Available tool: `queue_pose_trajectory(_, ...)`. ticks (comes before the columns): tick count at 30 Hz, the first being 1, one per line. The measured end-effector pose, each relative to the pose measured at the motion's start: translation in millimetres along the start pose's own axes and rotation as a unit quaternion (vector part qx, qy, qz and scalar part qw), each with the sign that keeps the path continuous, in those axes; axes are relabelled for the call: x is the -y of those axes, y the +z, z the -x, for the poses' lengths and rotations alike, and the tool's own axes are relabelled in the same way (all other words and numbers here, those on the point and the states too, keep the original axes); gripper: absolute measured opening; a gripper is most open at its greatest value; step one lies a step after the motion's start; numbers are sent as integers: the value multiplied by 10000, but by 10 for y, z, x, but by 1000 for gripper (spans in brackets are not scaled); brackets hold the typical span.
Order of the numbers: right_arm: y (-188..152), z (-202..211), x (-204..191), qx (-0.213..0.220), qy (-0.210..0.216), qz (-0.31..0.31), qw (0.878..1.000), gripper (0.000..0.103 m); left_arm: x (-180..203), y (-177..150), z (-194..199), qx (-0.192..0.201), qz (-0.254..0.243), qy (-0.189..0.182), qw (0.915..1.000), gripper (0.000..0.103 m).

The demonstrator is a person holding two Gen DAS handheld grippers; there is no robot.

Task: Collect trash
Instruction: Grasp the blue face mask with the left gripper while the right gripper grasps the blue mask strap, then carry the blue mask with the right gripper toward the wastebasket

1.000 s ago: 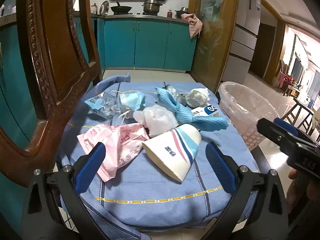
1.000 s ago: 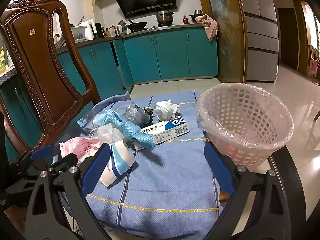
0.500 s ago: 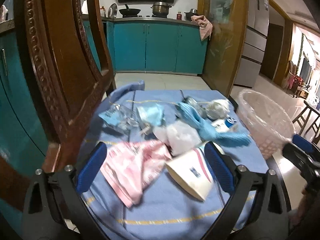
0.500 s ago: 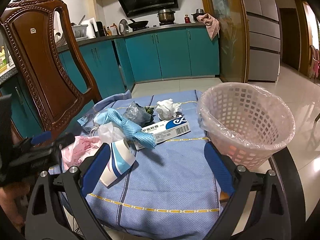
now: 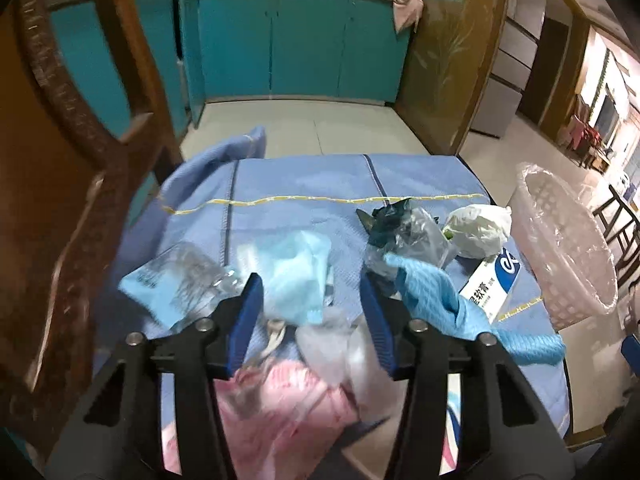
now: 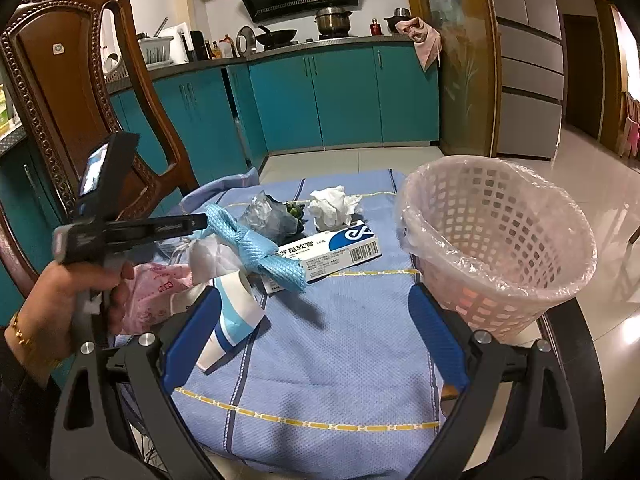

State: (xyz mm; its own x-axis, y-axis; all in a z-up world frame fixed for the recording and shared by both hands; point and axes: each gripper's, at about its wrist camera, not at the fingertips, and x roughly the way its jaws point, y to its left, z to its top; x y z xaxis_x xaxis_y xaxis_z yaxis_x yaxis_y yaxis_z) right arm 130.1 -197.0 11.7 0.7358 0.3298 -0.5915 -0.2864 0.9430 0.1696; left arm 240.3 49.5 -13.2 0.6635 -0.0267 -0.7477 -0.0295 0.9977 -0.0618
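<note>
Trash lies on a blue cloth [image 6: 332,364]: a pink wrapper [image 5: 276,412], a clear plastic bag [image 5: 336,344], a light-blue face mask [image 5: 298,280], a blue knotted cloth [image 5: 436,300], a medicine box [image 6: 340,252], a paper cup [image 6: 236,320], a crumpled white tissue [image 6: 332,206]. My left gripper [image 5: 310,320] is open, its jaws narrowed, over the mask and clear bag. My right gripper [image 6: 316,344] is open and empty above bare cloth. A lined pink basket [image 6: 496,248] stands to the right.
A carved wooden chair [image 6: 68,92] stands close on the left. A clear blue-printed packet [image 5: 176,284] and a dark crumpled foil bag [image 5: 400,228] lie on the cloth. Teal kitchen cabinets [image 6: 340,100] are behind. The basket also shows in the left wrist view [image 5: 568,240].
My left gripper has moved forward and down over the trash pile and its jaws have narrowed. The right gripper has barely moved.
</note>
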Motion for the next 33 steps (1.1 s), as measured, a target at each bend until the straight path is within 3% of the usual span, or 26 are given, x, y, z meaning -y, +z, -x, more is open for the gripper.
queue_pose_trajectory(1, 21, -46, 1, -17, -22, 27, 10000, 92, 18, 18, -49, -55, -69, 51, 9999, 50)
queue_pose_trajectory(3, 51, -150, 8, -111, 34, 44, 9999, 92, 23, 26, -173, -204, -111, 113, 9997, 38)
queue_pose_trajectory(5, 72, -295, 9, -306, 152, 43, 9994, 84, -8, 16, -235, -285, -22, 50, 9996, 10)
queue_pose_trajectory(7, 87, -399, -12, -478, 230, 89, 9986, 73, -31, 12, -159, -160, 9, -20, 9999, 5)
queue_pose_trajectory(8, 95, -471, -18, -610, 331, 108, 9975, 65, -42, 13, -68, -32, 14, -69, 10000, 4)
queue_pose_trajectory(15, 103, -733, -86, -1038, 634, 195, 9924, 33, 58, -134, 902, 1209, -5, -314, 9922, 4)
queue_pose_trajectory(17, 97, -754, -125, -1092, 719, 261, 9911, 13, 73, -238, 1142, 1545, 70, -259, 9876, 4)
queue_pose_trajectory(19, 98, -725, -148, -1055, 758, 311, 9910, 2, 68, -399, 1394, 1964, 184, -95, 9803, 4)
queue_pose_trajectory(24, 188, -477, -192, -491, 823, 366, 9947, 1, 69, -741, 1730, 2313, 374, -10, 9722, 4)
queue_pose_trajectory(29, 285, -15, -170, 436, 1111, 302, 9924, 1, 131, -906, 1800, 2271, 300, -93, 9734, 4)
queue_pose_trajectory(33, 285, 291, -118, 861, 1243, 156, 9884, 1, 170, -936, 1770, 2168, 259, -181, 9757, 4)
